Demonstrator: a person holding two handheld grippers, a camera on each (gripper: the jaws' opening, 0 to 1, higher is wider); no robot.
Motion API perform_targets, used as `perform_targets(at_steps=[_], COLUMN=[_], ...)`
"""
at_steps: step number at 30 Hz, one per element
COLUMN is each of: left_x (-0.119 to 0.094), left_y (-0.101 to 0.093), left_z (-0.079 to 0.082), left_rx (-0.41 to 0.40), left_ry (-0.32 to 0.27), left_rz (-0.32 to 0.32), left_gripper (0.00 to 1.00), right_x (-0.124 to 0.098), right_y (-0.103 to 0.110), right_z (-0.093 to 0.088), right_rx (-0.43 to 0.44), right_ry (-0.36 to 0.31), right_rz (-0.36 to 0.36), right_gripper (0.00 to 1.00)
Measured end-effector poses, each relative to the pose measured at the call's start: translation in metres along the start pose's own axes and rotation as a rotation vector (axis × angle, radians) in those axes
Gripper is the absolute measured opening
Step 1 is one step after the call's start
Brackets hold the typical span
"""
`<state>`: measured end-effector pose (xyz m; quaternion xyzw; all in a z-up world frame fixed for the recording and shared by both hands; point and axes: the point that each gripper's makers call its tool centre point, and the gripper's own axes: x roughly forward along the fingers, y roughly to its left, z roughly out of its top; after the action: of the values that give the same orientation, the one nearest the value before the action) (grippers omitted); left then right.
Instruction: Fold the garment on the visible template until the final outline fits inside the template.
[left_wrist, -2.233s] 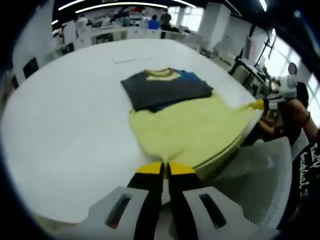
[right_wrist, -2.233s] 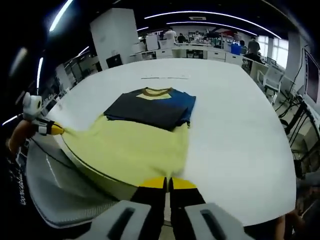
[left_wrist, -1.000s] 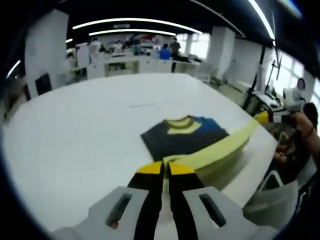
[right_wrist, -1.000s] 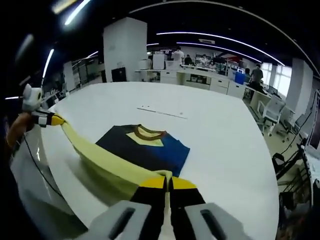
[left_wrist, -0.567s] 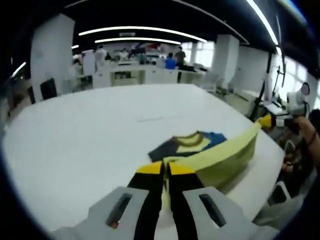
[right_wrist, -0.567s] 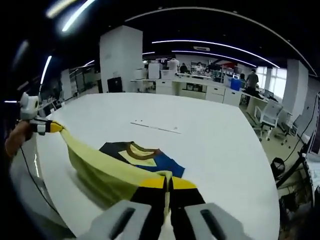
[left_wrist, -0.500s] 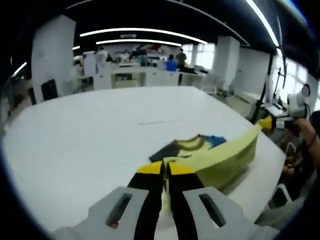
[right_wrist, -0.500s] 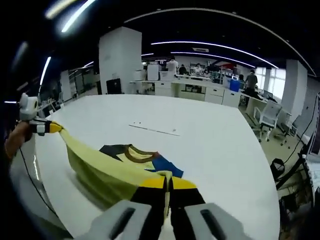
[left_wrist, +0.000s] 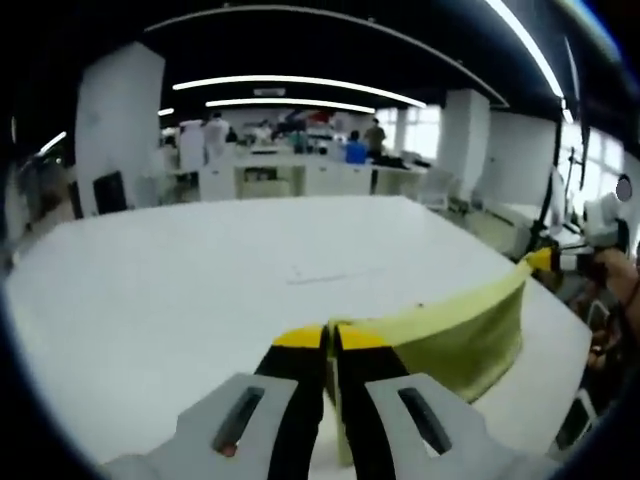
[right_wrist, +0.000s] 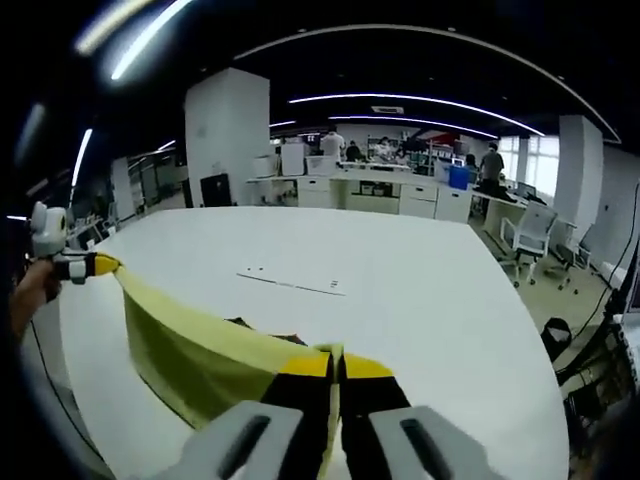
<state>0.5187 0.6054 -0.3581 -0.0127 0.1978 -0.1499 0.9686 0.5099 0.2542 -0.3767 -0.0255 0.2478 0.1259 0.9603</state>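
Note:
The garment's pale yellow hem (left_wrist: 450, 335) is lifted off the white table (left_wrist: 180, 300) and stretched taut between both grippers. My left gripper (left_wrist: 331, 340) is shut on one corner of the hem, low in the left gripper view. At the far right of that view the right gripper (left_wrist: 545, 260) pinches the other corner. In the right gripper view my right gripper (right_wrist: 333, 365) is shut on the yellow hem (right_wrist: 190, 355), and the left gripper (right_wrist: 92, 266) holds the far corner at the left edge. A sliver of the dark folded part (right_wrist: 265, 330) peeks above the raised fabric.
A faint line mark (right_wrist: 290, 282) lies on the white table (right_wrist: 420, 300) beyond the garment. A person's hand (left_wrist: 615, 275) holds the right gripper. Desks, chairs (right_wrist: 535, 225) and people (left_wrist: 350, 150) stand far behind the table.
Both grippers have risen and carried the yellow hem forward over the dark folded part, which is now almost hidden behind the lifted fabric.

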Motion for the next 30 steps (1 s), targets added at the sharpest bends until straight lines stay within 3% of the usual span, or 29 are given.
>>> perform_targets(at_steps=[5, 10, 17, 30], left_x=[0.018, 0.042, 0.075, 0.114], left_y=[0.005, 0.012, 0.022, 0.035], left_z=[0.001, -0.008, -0.040, -0.083], left_rx=[-0.006, -0.025, -0.085, -0.135], left_ry=[-0.019, -0.015, 0.041, 0.087], left_rz=[0.032, 0.069, 0.124, 0.149], left_gripper=[0.00, 0.00, 0.00, 0.00], right_x=[0.018, 0.042, 0.076, 0.131], right_y=[-0.004, -0.013, -0.021, -0.033], right_z=[0.001, -0.004, -0.020, -0.065], right_rx=[0.002, 0.042, 0.113, 0.201], right_ry=[-0.006, -0.007, 0.013, 0.104], right_rz=[-0.019, -0.050, -0.075, -0.104], right_gripper=[0.00, 0.00, 0.00, 0.00])
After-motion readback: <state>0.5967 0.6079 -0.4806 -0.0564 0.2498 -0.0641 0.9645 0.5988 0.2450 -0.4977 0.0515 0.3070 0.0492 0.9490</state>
